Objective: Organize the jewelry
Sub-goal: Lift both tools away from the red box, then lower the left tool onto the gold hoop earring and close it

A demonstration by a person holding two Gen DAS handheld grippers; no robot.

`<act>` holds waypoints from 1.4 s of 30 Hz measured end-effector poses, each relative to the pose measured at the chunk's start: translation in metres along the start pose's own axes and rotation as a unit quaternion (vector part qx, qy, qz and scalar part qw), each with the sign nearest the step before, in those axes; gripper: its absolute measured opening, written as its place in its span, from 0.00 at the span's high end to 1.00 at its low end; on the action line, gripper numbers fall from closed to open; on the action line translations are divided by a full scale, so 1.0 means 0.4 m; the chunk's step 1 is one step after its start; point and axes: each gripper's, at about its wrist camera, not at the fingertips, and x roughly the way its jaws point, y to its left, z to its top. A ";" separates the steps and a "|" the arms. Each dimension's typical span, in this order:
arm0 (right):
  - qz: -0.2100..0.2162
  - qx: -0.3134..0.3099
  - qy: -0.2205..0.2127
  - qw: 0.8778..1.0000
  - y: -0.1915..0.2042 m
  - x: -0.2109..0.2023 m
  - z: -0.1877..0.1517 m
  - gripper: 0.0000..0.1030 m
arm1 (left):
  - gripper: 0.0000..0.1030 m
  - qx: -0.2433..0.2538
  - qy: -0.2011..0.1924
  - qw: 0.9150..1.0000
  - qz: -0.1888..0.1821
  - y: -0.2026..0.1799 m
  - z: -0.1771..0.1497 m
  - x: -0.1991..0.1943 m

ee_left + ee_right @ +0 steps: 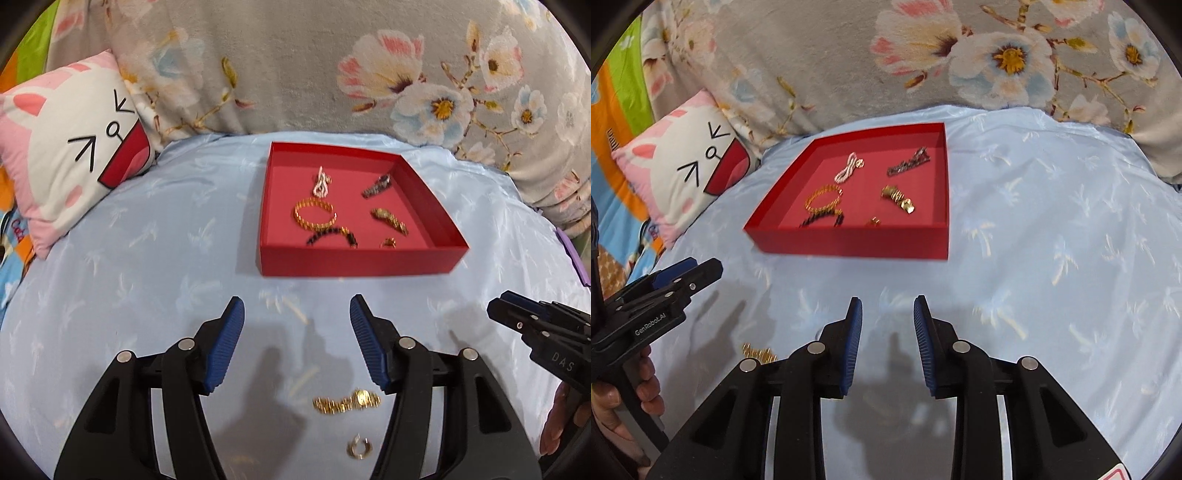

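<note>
Both grippers empty, the left gripper point(297, 308) with jaws wide and the right gripper point(887, 306) narrower, the gold chain point(346, 401) lies crosswise on the bed, behind the left jaws, nearer that hand, short of the red tray point(354, 262)

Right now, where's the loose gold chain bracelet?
Left wrist view: the gold chain bracelet lies on the blue bedsheet, outside the red box, between the left gripper's arms, above a small gold ring.
</note>
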 end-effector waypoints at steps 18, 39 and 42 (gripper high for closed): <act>0.007 0.021 0.045 0.999 0.004 -0.040 -0.165 0.73 | 0.37 0.038 0.066 0.997 -0.006 -0.079 -0.214 -0.035; 0.024 0.017 0.053 0.998 0.029 -0.020 -0.166 0.72 | 0.84 0.056 0.066 0.996 -0.005 -0.108 -0.235 -0.013; 0.027 0.016 0.053 0.998 0.034 -0.019 -0.163 0.72 | 0.84 0.053 0.067 0.996 -0.009 -0.106 -0.234 -0.014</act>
